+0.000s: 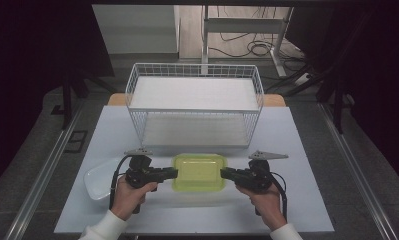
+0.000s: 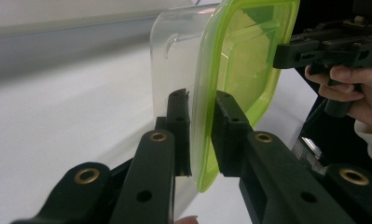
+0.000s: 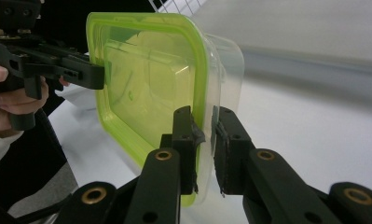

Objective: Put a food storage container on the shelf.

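A clear plastic container with a lime-green lid [image 1: 199,171] hangs just above the white table [image 1: 292,145], held level between both grippers. My left gripper [image 1: 174,173] is shut on the rim at its left end; in the left gripper view the pads [image 2: 200,100] pinch the green lid edge [image 2: 242,60] and the clear wall. At the opposite end my right gripper [image 1: 223,173] is shut on the rim, its pads [image 3: 203,116] clamping lid and wall of the container [image 3: 146,79]. Each gripper view also shows the other gripper [image 2: 286,53] [image 3: 97,74] at the far edge.
A white wire basket shelf [image 1: 194,67] with two levels stands at the back of the table, its open front facing me. A shallow white dish [image 1: 98,181] lies on the table under my left hand. Dark floor and rails flank the table.
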